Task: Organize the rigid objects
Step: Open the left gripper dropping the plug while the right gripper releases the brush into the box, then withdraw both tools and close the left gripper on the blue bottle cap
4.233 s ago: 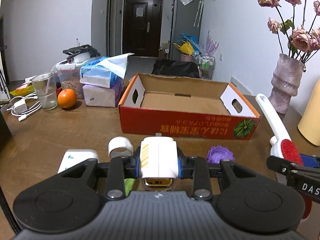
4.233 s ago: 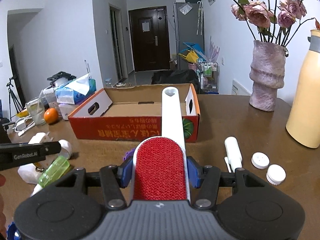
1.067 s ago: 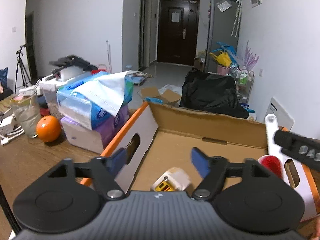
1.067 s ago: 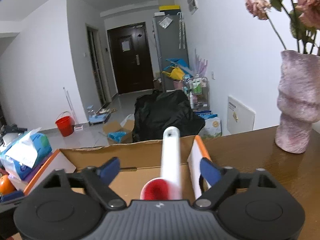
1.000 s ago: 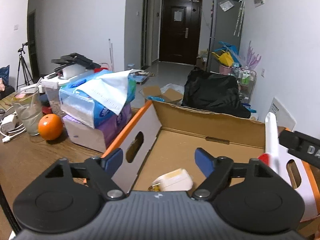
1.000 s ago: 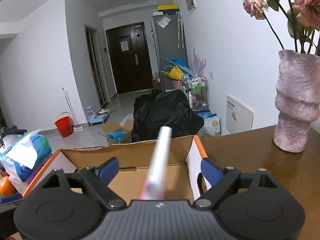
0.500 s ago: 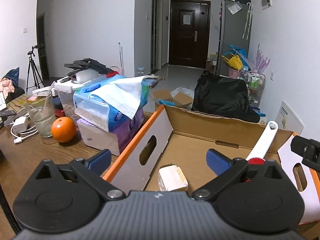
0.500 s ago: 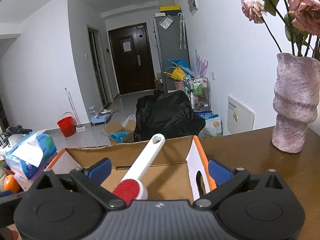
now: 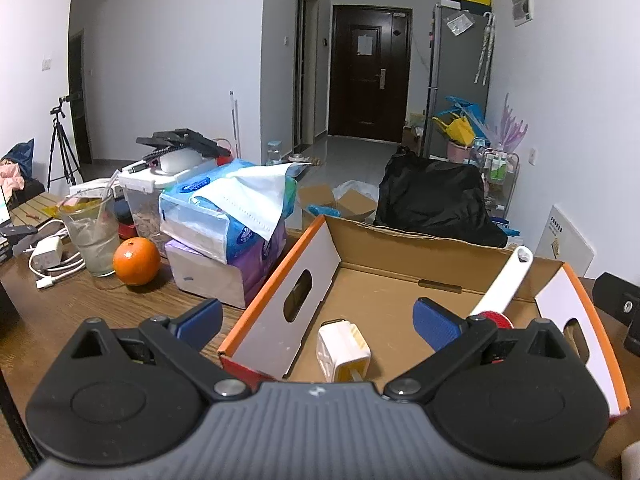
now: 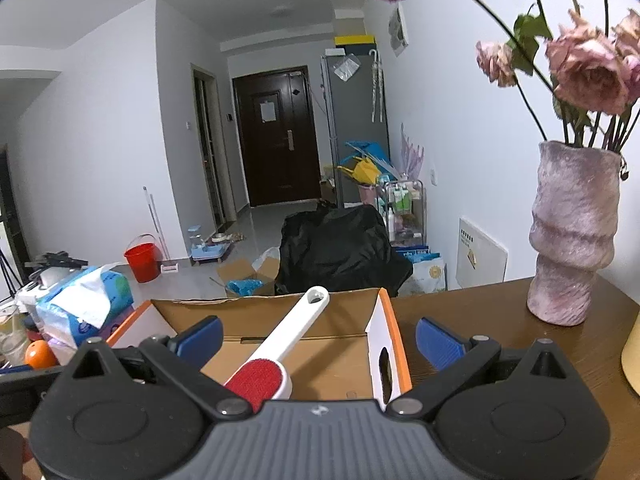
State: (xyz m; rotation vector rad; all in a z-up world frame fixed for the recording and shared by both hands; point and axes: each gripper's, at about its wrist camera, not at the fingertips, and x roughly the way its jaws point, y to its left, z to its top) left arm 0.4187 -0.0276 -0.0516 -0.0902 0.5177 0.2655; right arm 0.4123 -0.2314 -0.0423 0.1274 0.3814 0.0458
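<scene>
Both grippers are held with their jaws spread wide and nothing between them: the left gripper (image 9: 316, 316) is poised above the near left part of the cardboard box (image 9: 400, 248), and the right gripper (image 10: 318, 334) above its near right part. Two of the task's things are seen lying loose on the box floor. The white plug adapter (image 9: 342, 346) rests directly ahead of and below the left gripper, between the lines of its two blue pads (image 9: 434, 322), with its yellowish end turned towards the camera. The lint brush (image 10: 276, 350) is laid diagonally: its red head sits at the near side, below and slightly left of the right gripper's centre, and its white handle runs away and to the right, the holed tip leaning on or just at the far wall of the box. In the left wrist view the same brush (image 9: 506, 284) is seen off to the right, partly hidden behind the right-hand finger. It is judged that both placements are done and that the coming move is a withdrawal to fetch further items, none of which are shown on the wooden table (image 9: 60, 312) in these views. Since the brush's long axis crosses beneath the right gripper, a straight lift clear of the box wall is called for.
</scene>
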